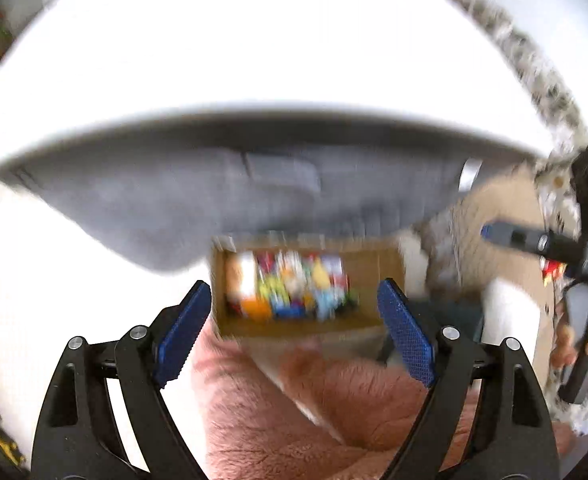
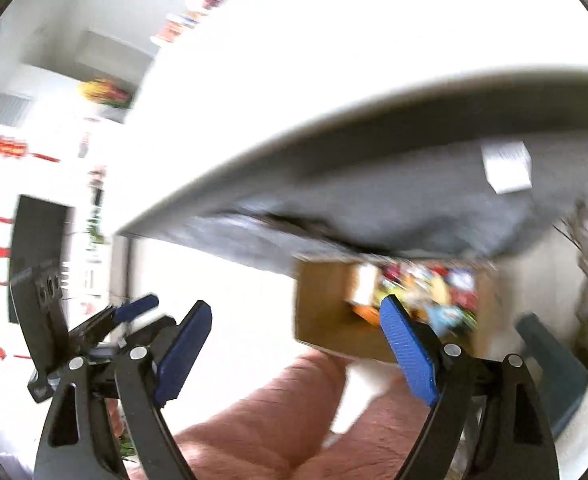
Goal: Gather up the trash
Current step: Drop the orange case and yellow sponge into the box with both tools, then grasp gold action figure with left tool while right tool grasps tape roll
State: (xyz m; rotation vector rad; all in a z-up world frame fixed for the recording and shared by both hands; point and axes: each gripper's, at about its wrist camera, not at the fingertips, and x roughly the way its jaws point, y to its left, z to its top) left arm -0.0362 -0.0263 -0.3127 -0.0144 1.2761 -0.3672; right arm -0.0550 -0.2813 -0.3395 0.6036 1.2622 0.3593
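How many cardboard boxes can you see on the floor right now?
1. A single open cardboard box sits on the floor below the white table's edge, with colourful, blurred items inside. It also shows in the right wrist view. Others may be hidden under the table.

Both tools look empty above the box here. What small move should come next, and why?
Probably lift both away from the cardboard box towards the white table to find more trash. The left tool and right tool stand open with nothing between their pads, and the box already holds colourful wrappers.

Open cardboard box (image 1: 308, 326) of colourful trash (image 1: 289, 286)
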